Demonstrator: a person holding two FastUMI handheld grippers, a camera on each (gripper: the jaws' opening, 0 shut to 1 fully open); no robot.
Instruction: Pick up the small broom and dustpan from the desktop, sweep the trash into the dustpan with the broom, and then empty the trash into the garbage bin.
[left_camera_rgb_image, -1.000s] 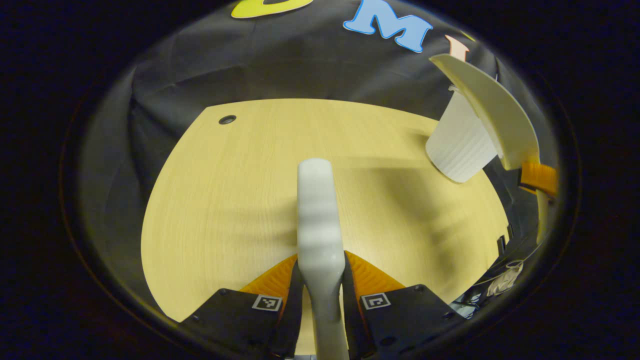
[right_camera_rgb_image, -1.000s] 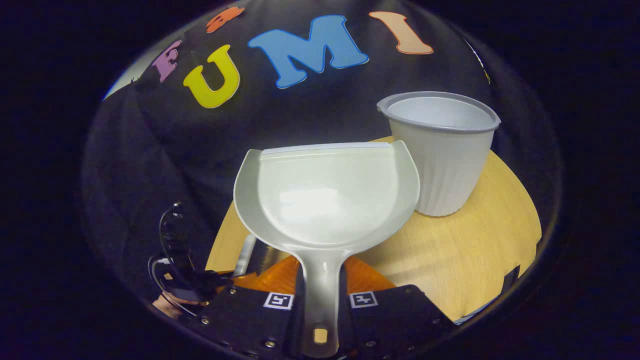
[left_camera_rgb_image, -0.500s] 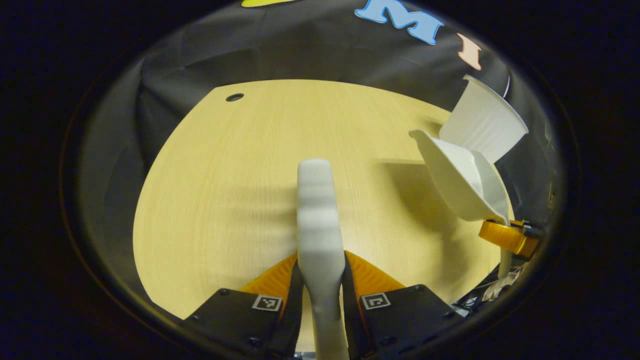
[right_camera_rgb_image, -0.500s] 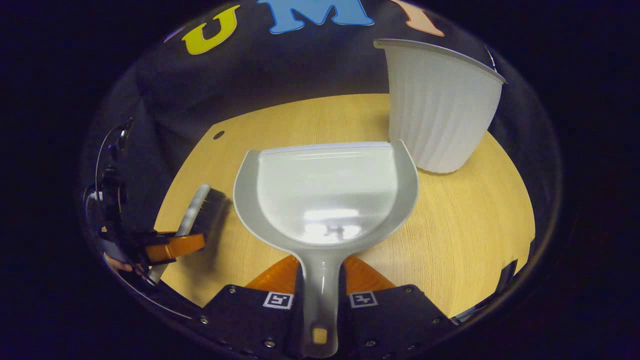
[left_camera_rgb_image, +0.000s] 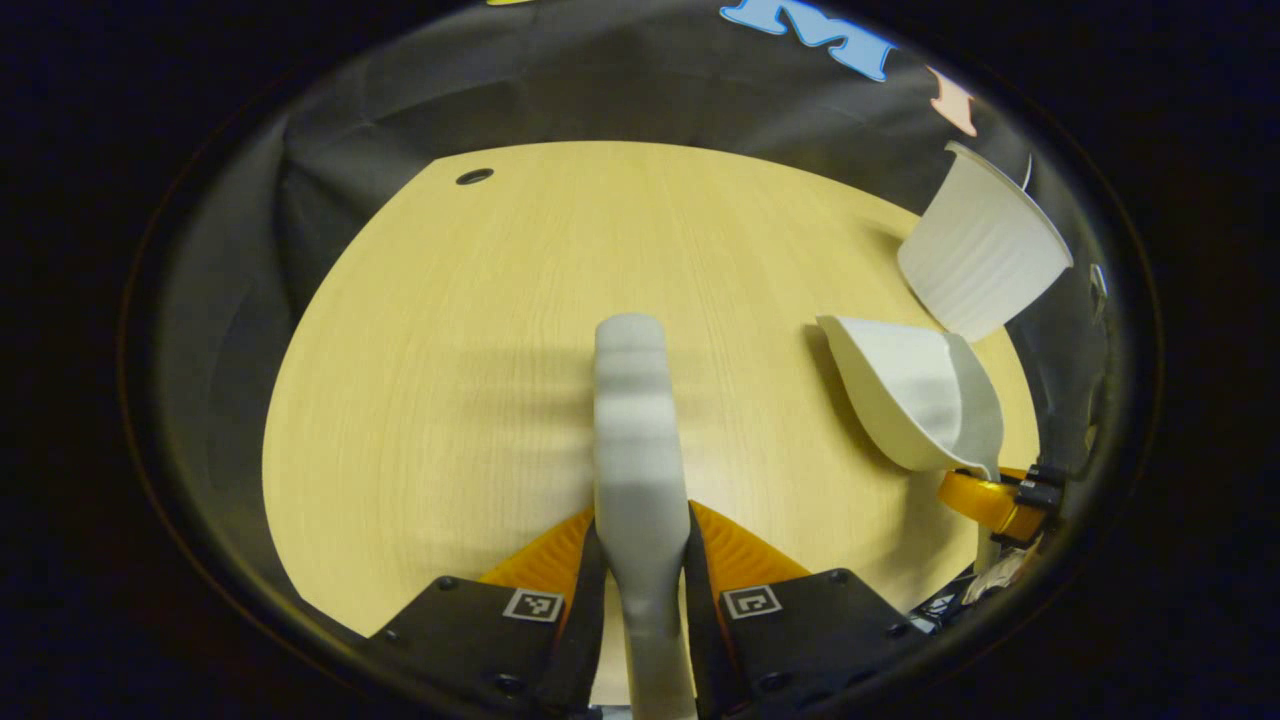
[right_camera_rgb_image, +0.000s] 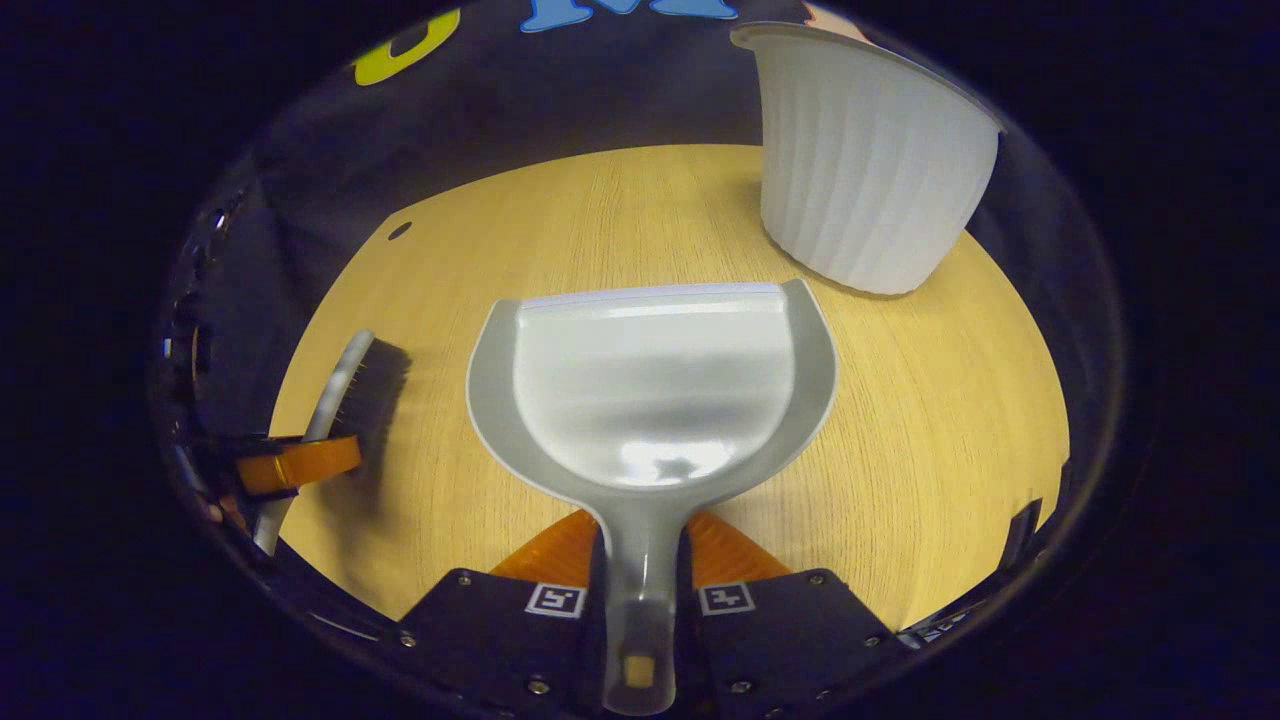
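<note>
centrally, at the bottom of the left gripper view, the left gripper has its two jaws clamped on the handle of the broom, one finger on each side; the broom's pale back runs up the middle of the frame over the wooden desk, its bristles hidden beneath it. a small dark hole marks the desk near the upper left of that frame. at the right edge of the same frame the dustpan is seen from the side, low over the desk, with the bin above it toward the upper right, standing at the desk's far edge.

likewise, at the bottom centre of the right gripper view, the right gripper has its jaws closed on the dustpan handle, both fingers pressing its sides. the dustpan fills the centre of the frame, its scoop bare, its straight front lip toward the top; whether the lip touches the desk cannot be told. the white ribbed bin stands upright in the upper right, just beyond the dustpan's lip and apart from it. at the left edge of this frame the broom shows with dark bristles turned toward the dustpan, its handle gripped by the left gripper. the black cloth wall rises behind the desk.
</note>
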